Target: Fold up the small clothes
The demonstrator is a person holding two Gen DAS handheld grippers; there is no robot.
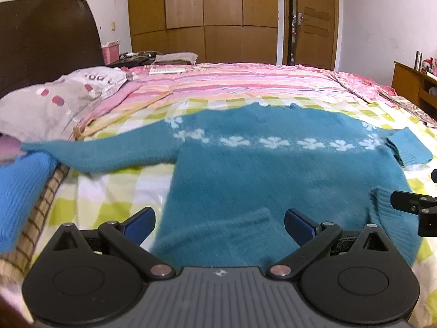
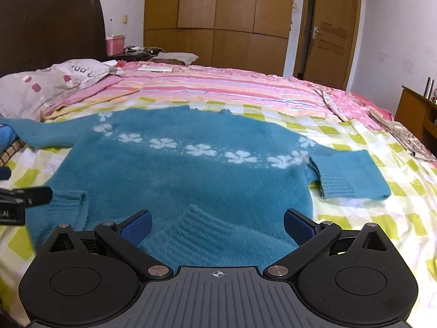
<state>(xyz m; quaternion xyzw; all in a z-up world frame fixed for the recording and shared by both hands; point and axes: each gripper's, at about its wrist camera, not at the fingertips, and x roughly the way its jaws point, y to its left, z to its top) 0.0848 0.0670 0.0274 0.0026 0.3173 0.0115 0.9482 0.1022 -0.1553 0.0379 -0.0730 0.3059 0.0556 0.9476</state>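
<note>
A teal knitted sweater (image 1: 273, 175) with a row of white flowers lies flat on the checked bed sheet (image 1: 114, 191). Its one sleeve (image 1: 95, 153) stretches out to the left; the other sleeve (image 2: 347, 177) is bent, with its ribbed cuff lying beside the body. My left gripper (image 1: 219, 213) is open just above the near ribbed hem, holding nothing. My right gripper (image 2: 217, 213) is open over the hem (image 2: 196, 235) as well, empty. Each gripper shows at the edge of the other's view: the right gripper (image 1: 415, 207) and the left gripper (image 2: 24, 196).
A grey pillow (image 1: 54, 101) and a blue knit garment (image 1: 19, 191) lie at the left edge of the bed. A pink striped quilt (image 1: 245, 82) covers the far half. A dark headboard (image 1: 46, 41), a wardrobe (image 1: 202, 19), a door (image 2: 333, 27) and a wooden desk (image 1: 412, 84) surround the bed.
</note>
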